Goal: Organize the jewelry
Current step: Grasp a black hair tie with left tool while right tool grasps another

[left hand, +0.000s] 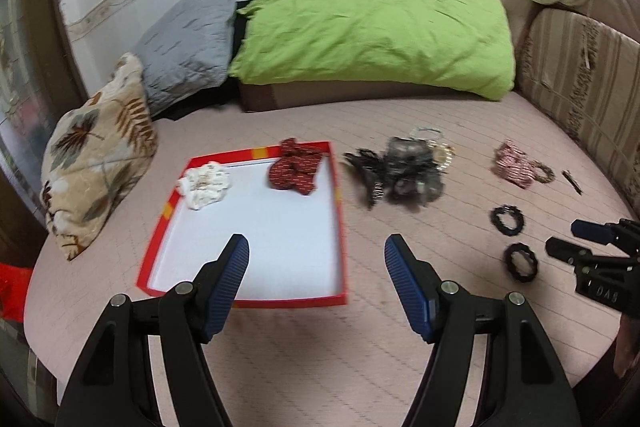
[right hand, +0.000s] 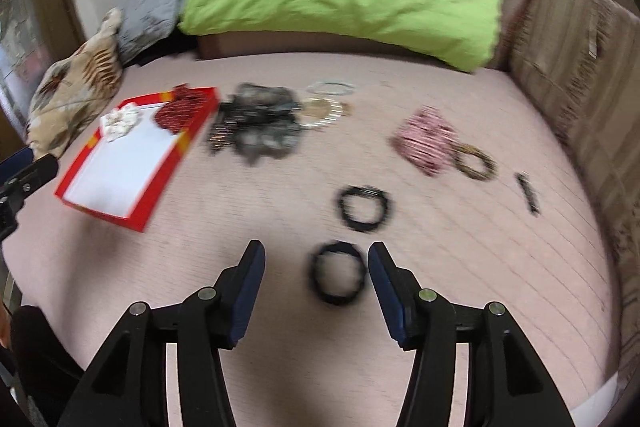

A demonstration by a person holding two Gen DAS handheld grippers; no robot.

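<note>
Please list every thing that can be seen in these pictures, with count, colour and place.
box: 1, red rim, white inside, left on bed
scrunchies in box: 2, white, red, far end
dark pile: 1, black-grey, right of box
pink scrunchie: 1, right
black rings: 2, near
pillows: 3, green, grey, leaf-print, far
left gripper: open, empty
right gripper: open, ring lies below
</note>
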